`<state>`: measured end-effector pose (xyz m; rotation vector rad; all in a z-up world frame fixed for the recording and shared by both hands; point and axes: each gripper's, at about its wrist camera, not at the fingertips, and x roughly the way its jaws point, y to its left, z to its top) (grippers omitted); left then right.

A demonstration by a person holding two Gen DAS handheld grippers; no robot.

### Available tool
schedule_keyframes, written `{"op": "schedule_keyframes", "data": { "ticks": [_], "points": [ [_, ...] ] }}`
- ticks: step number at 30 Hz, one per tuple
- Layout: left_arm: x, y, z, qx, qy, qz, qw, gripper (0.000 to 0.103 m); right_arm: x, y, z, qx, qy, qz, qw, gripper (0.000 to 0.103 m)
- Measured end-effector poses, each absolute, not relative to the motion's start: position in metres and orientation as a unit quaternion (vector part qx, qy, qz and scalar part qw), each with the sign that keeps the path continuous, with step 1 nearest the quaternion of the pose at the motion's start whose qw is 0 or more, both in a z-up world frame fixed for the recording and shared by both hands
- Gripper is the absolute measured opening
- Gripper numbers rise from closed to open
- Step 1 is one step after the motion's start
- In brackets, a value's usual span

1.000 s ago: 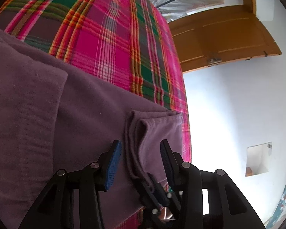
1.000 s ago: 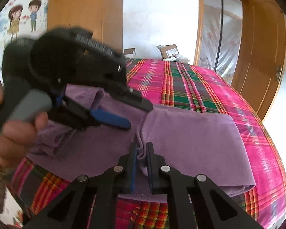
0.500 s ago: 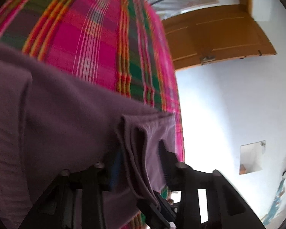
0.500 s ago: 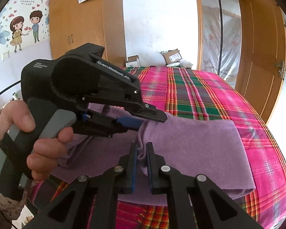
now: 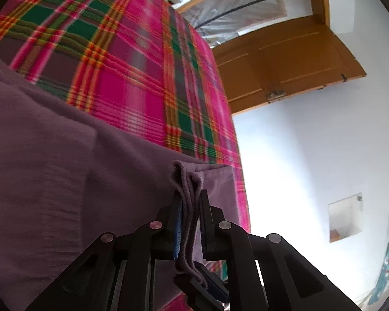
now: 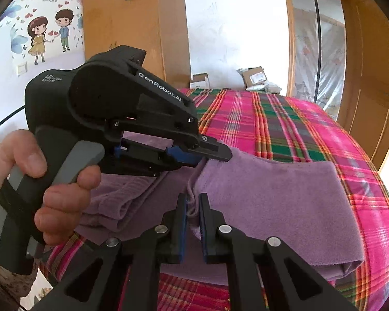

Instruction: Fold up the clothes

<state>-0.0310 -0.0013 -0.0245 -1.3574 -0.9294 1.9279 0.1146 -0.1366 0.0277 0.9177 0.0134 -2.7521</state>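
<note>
A purple garment (image 6: 267,197) lies partly folded on the plaid bed. My left gripper (image 5: 190,202) is shut on a bunched edge of the purple garment (image 5: 64,181), with cloth hanging between its blue pads. In the right wrist view the left gripper (image 6: 215,155) pinches the garment's far edge, held by a hand (image 6: 51,189). My right gripper (image 6: 193,202) is shut on a thin fold of the same garment at its near edge, just in front of the left gripper.
The bed has a pink, green and red plaid sheet (image 6: 298,129) (image 5: 132,72). A wooden door (image 5: 285,62) and white wall stand to the right. A wardrobe (image 6: 132,20) and cardboard boxes (image 6: 256,77) stand behind the bed.
My left gripper moved onto the bunched edge of the garment and went from open to shut on it. My right gripper stayed shut on its fold.
</note>
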Motion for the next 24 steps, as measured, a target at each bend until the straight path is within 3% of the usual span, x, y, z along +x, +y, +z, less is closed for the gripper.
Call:
{"op": "schedule_keyframes", "data": {
  "ticks": [10, 12, 24],
  "points": [
    [-0.031, -0.011, -0.022, -0.510, -0.351, 0.740, 0.264, 0.010, 0.104, -0.141, 0.011, 0.338, 0.010, -0.933, 0.122, 0.009],
    [-0.030, -0.012, -0.018, -0.506, -0.348, 0.745, 0.259, 0.018, 0.104, -0.143, 0.007, 0.344, 0.013, -0.931, 0.125, 0.010],
    [-0.022, -0.018, 0.021, -0.450, -0.317, 0.791, 0.267, 0.022, 0.116, -0.127, 0.017, 0.337, -0.005, -0.928, 0.161, 0.020]
  ]
}}
